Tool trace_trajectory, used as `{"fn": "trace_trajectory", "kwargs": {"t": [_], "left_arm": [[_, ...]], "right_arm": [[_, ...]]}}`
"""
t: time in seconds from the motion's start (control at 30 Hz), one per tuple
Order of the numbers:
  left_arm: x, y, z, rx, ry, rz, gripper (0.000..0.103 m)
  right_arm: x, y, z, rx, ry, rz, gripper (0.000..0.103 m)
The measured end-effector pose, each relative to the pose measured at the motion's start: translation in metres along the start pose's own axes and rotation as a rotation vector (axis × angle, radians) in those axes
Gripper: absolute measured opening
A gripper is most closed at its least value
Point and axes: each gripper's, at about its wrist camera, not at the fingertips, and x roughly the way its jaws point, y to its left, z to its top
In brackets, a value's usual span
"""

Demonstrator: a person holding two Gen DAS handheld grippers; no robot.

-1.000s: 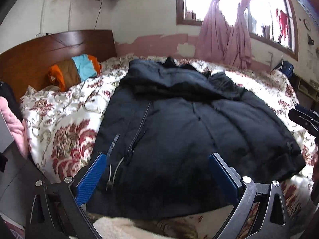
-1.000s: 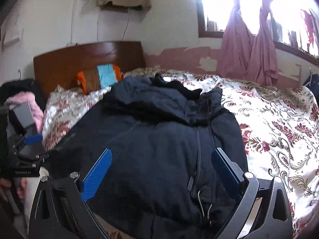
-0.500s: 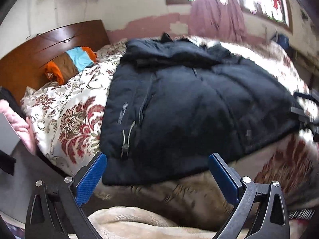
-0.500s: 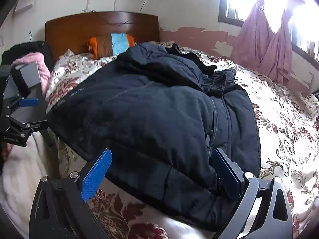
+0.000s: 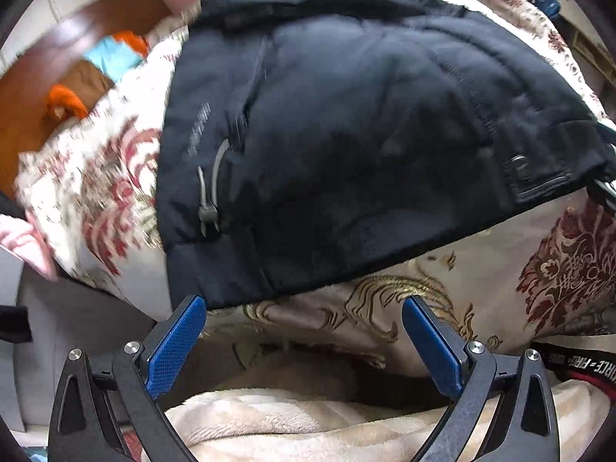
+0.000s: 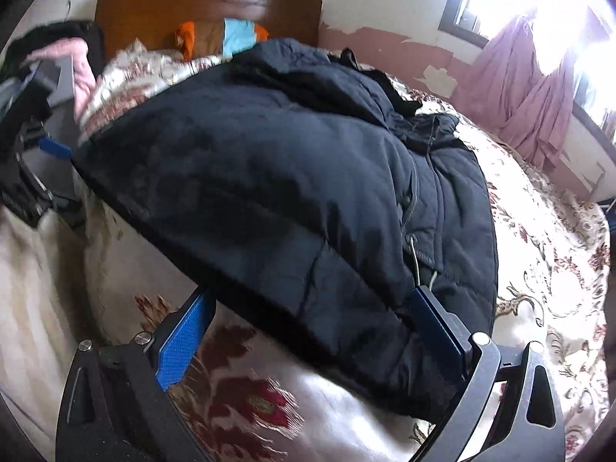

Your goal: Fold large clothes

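Jacket: a large dark navy quilted padded jacket point(image 5: 346, 123) lies spread across a bed, hood end toward 12 o'clock, hem toward the near edge of the mattress.
Bedding: a cream bedspread with red and gold floral print point(image 6: 546, 269) shows bare at 3 o'clock in the right wrist view, giving open room on that side of the jacket.
Hem edge: in the left wrist view the jacket's lower edge runs from 8 o'clock up to 3 o'clock, with a strip of bedspread point(image 5: 481, 288) exposed below it.
Left gripper: the left gripper point(image 5: 302, 331), blue-padded fingers spread wide apart, hangs just below the hem; its left fingertip sits at the jacket's near corner, holding nothing.
Right gripper: the right gripper point(image 6: 312, 331) has its blue-padded fingers spread wide, straddling the hem; the right fingertip lies against the fabric near a grey zipper pull point(image 6: 417, 265), nothing pinched.
Blanket: a beige fleece blanket point(image 5: 308, 419) bunches at 6 o'clock beneath the left gripper.
Headboard: a brown wooden headboard point(image 6: 161, 11) stands at 11 o'clock, an orange, brown and light-blue pillow point(image 6: 223, 36) against it.
Curtain: a pink tied curtain point(image 6: 531, 88) hangs at 2 o'clock by a bright window.
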Motion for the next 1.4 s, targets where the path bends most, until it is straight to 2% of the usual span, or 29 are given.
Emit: {"fn": "trace_trajectory", "kwargs": {"t": [0.13, 0.33, 0.47, 0.67, 0.77, 0.83, 0.97, 1.07, 1.2, 1.27, 1.33, 1.4], "left_arm": [[0.004, 0.004, 0.000, -0.019, 0.027, -0.052, 0.102], [0.002, -0.001, 0.001, -0.011, 0.020, -0.050, 0.102], [0.002, 0.003, 0.003, -0.016, 0.010, -0.057, 0.102], [0.002, 0.006, 0.000, -0.012, -0.003, -0.047, 0.102], [-0.002, 0.006, -0.001, -0.010, -0.024, -0.047, 0.102], [-0.005, 0.004, -0.001, -0.008, -0.047, -0.040, 0.102], [-0.012, -0.001, -0.001, -0.012, -0.087, 0.021, 0.102], [-0.017, -0.003, 0.001, -0.024, -0.129, 0.110, 0.102], [-0.014, -0.002, 0.009, -0.049, -0.112, 0.209, 0.102], [-0.011, -0.002, 0.013, -0.054, -0.102, 0.235, 0.102], [-0.009, -0.004, 0.017, -0.057, -0.099, 0.259, 0.096], [-0.006, -0.003, 0.020, -0.060, -0.095, 0.268, 0.075]], "right_arm": [[0.004, 0.012, -0.004, -0.056, 0.002, -0.046, 0.099], [0.003, 0.033, 0.003, -0.131, -0.058, -0.134, 0.101], [-0.003, 0.036, 0.014, -0.116, -0.121, -0.161, 0.101], [-0.011, 0.024, 0.027, -0.016, -0.168, -0.082, 0.099], [-0.015, 0.016, 0.030, 0.041, -0.171, -0.001, 0.081], [-0.018, 0.009, 0.032, 0.092, -0.172, 0.041, 0.079], [-0.020, -0.006, 0.041, 0.180, -0.195, 0.109, 0.073], [-0.020, -0.009, 0.047, 0.197, -0.214, 0.127, 0.071], [-0.021, -0.009, 0.051, 0.210, -0.238, 0.131, 0.070], [-0.022, -0.008, 0.053, 0.206, -0.252, 0.127, 0.070], [-0.022, -0.007, 0.058, 0.186, -0.263, 0.112, 0.070], [-0.024, -0.006, 0.065, 0.174, -0.281, 0.101, 0.070]]}}
